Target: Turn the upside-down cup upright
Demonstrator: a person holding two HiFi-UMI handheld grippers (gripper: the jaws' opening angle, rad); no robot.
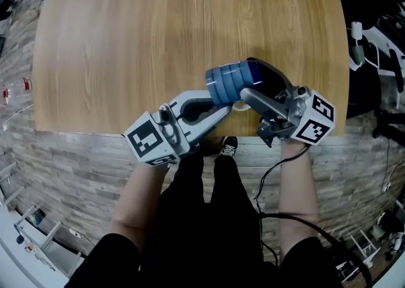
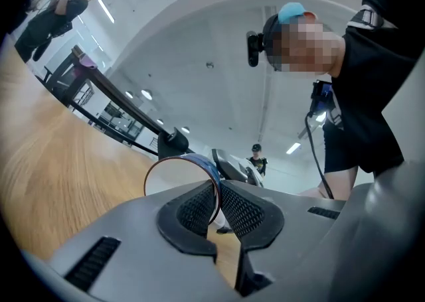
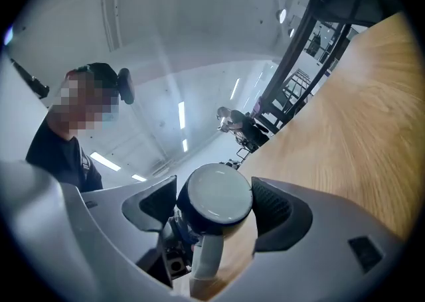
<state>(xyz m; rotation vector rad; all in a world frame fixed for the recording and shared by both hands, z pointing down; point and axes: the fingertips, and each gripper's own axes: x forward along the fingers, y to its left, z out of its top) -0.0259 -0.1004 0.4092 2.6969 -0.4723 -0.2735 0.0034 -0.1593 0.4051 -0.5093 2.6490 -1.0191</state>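
Note:
A blue ribbed cup (image 1: 231, 83) hangs on its side just above the wooden table (image 1: 190, 27), near the front edge. My left gripper (image 1: 226, 109) comes in from the lower left and is shut on the cup's rim. In the left gripper view the thin blue wall (image 2: 211, 181) sits pinched between the black pads (image 2: 242, 211). My right gripper (image 1: 256, 84) reaches in from the right and is shut on the cup's other end. In the right gripper view the cup's flat pale base (image 3: 216, 198) faces the camera between both pads (image 3: 273, 204).
The table's front edge (image 1: 190, 133) runs just under both grippers, with the person's legs and a shoe (image 1: 229, 146) below it. A black cable (image 1: 278, 166) trails from the right gripper. Equipment stands on the floor at the right (image 1: 380, 33).

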